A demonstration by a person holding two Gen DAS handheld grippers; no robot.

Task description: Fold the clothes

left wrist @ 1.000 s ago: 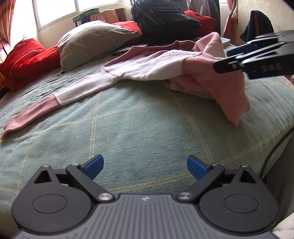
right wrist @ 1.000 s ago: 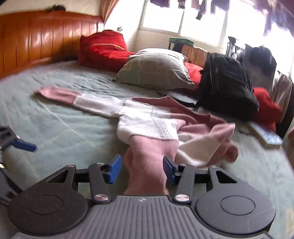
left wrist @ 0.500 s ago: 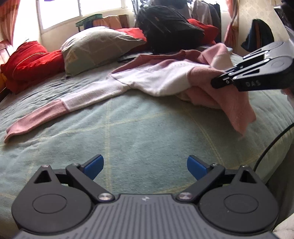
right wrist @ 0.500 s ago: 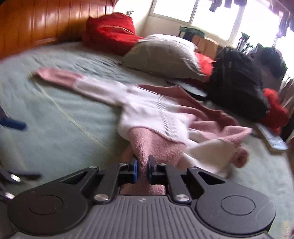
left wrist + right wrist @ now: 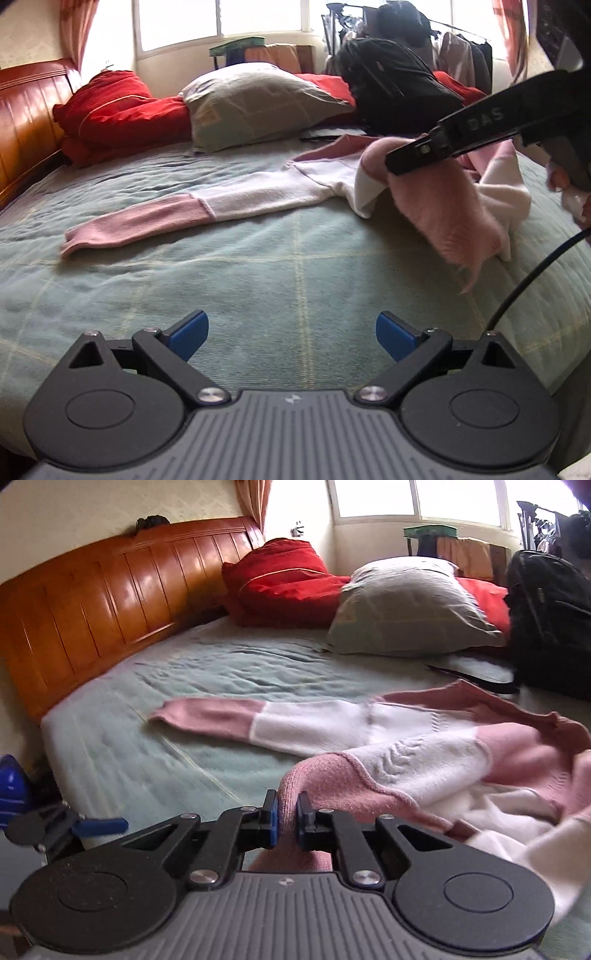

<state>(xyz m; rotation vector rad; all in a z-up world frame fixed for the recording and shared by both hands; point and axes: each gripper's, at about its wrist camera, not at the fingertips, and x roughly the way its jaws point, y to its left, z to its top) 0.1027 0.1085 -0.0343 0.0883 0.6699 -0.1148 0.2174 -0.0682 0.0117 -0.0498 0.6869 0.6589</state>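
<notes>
A pink and white sweater (image 5: 369,734) is spread over the green bed cover (image 5: 258,288), toward the side of the bed where the black backpack (image 5: 399,96) stands. One sleeve (image 5: 177,218) is stretched flat toward the wooden headboard (image 5: 92,613), its pink cuff lying well short of that edge of the bed. The other sleeve is pinched by the right claw (image 5: 287,821): its blue pads are pressed together on the pink cuff, and the knit is seen bunched between them in the right wrist view. From the left wrist view, the same cuff (image 5: 454,221) is seen lifted off the bed cover and hanging below the black fingers of the right claw, with the loose end drooping toward the near edge of the bed. The body of the sweater is rumpled behind it, with white and pink folds heaped together. The left claw (image 5: 291,332) is held spread wide above the bare bed cover near the front edge of the bed; nothing is between its blue pads, and the sweater is not touched by it. A grey pillow (image 5: 258,103) and a red cushion (image 5: 118,107) are set along the far edge of the bed, by the window, with the backpack just beside the pillow. A black cable (image 5: 528,280) is seen at the right of the left wrist view.
</notes>
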